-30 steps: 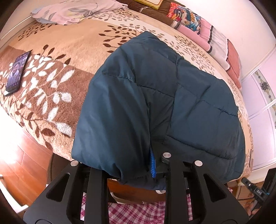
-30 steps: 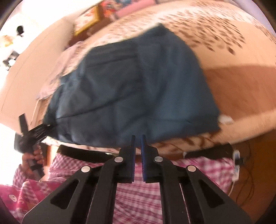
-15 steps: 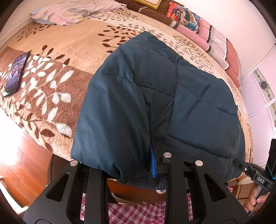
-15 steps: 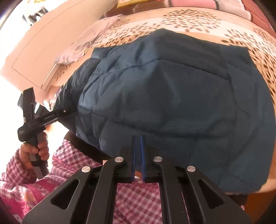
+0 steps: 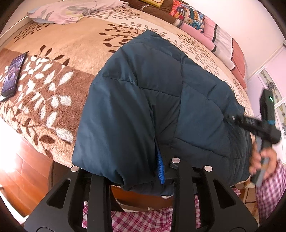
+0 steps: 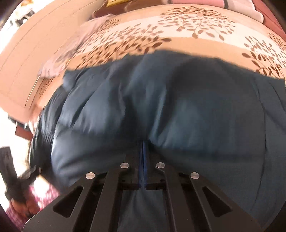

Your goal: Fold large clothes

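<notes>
Blue puffy coat [image 5: 160, 100] on bed [image 5: 59, 53]: soft, light, slippery. Left tongs [image 5: 143, 171] pinch hem; right tongs [image 6: 142, 151] pressed together, maybe pinching hem too. Grab corners.

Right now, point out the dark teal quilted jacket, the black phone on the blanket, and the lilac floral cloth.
Dark teal quilted jacket [image 5: 143, 92]: left wrist view, upper quilted panel.
Black phone [image 5: 13, 75]: left wrist view, screen middle.
Lilac floral cloth [image 5: 71, 9]: left wrist view, crumpled middle.
</notes>
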Tool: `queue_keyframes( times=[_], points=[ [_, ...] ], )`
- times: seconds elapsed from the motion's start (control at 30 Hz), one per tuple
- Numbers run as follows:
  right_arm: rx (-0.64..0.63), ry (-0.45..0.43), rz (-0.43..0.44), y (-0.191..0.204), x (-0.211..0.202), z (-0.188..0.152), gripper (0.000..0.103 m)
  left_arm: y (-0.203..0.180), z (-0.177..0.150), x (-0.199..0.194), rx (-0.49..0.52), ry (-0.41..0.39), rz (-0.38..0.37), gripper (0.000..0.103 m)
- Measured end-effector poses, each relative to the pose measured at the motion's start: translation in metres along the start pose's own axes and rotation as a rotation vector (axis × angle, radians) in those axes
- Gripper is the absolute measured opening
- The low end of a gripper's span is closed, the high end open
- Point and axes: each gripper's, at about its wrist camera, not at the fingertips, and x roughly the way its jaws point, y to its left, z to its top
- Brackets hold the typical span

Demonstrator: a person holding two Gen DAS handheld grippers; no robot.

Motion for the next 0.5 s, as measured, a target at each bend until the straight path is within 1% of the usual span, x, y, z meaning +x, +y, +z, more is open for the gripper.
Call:
queue_keyframes(
  times=[0.17,0.27,0.37,0.5],
  points=[
    [0.044,-0.011,-0.034,-0.014,0.027,0.041,0.0,0.003,0.0,0.002,-0.003,0.004,-0.012,0.033],
    [0.086,-0.001,-0.028,-0.025,0.041,0.06,0.0,0.006,0.0,0.003,-0.008,0.0,-0.024,0.037],
    [0.11,0.012,-0.028,-0.03,0.052,0.068,0.0,0.008,0.001,0.003,-0.017,-0.002,-0.033,0.043],
    [0.089,0.01,-0.063,-0.026,0.059,0.071,0.0,0.012,0.0,0.003,-0.039,0.004,-0.042,0.053]
  ],
)
